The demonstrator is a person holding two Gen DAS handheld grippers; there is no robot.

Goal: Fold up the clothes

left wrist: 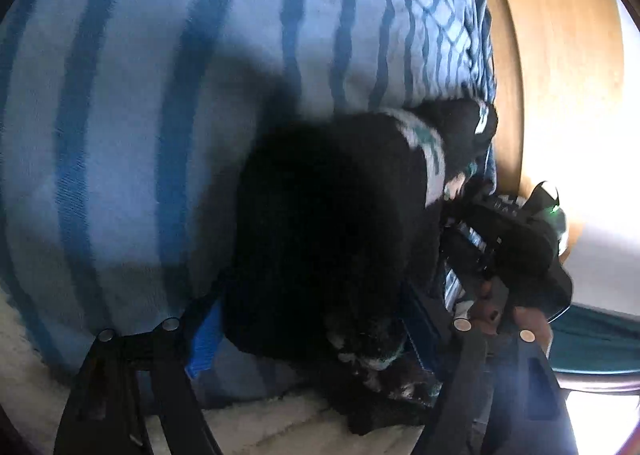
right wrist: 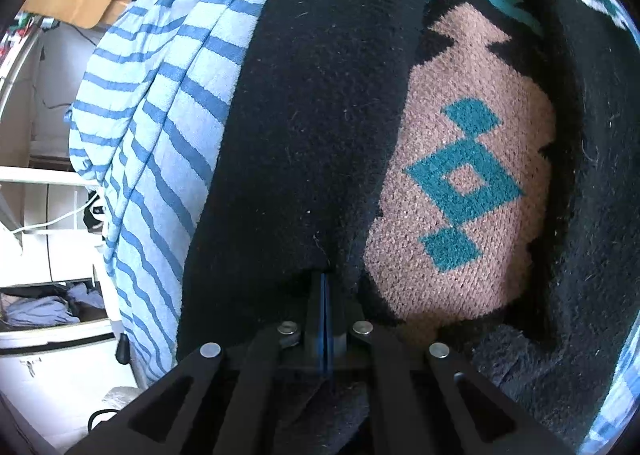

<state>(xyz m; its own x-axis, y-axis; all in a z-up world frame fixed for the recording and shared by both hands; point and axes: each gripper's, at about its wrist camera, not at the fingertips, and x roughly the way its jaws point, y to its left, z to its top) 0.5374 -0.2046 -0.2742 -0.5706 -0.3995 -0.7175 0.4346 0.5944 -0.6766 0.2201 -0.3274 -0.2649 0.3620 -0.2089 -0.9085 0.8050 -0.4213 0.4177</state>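
Fingers of the right gripper (right wrist: 325, 295) are pinched together on a fold of black knit, the blue pads nearly meeting with the cloth between them. That cloth belongs to a black sweater (right wrist: 304, 115) with a tan patch and teal diamonds, which fills the right wrist view and runs up and away from the gripper, so its long axis lies roughly in line with the fingers. Just to the left of it, touching, hangs or lies a light blue striped cloth (right wrist: 160, 127); whether that is another garment or a bed cover I cannot tell. Beyond it stand white shelves (right wrist: 48, 215) with some grey clothes heaped low down.

In the left wrist view the left gripper (left wrist: 312, 335) stands wide, one blue pad at each side of the dark bundle, which sits between the fingers near their tips; whether the pads touch it is hidden by blur and shadow. The sweater (left wrist: 332, 223) lies bunched here on the striped cloth (left wrist: 140, 115), with a wooden board (left wrist: 552, 75) past it. The right gripper shows at the sweater's far right side with a hand (left wrist: 520, 319) on its handle.

So the sweater lies straight ahead of both grippers, the right one already gripping an edge. How far the folding has gone cannot be judged from this bundle.
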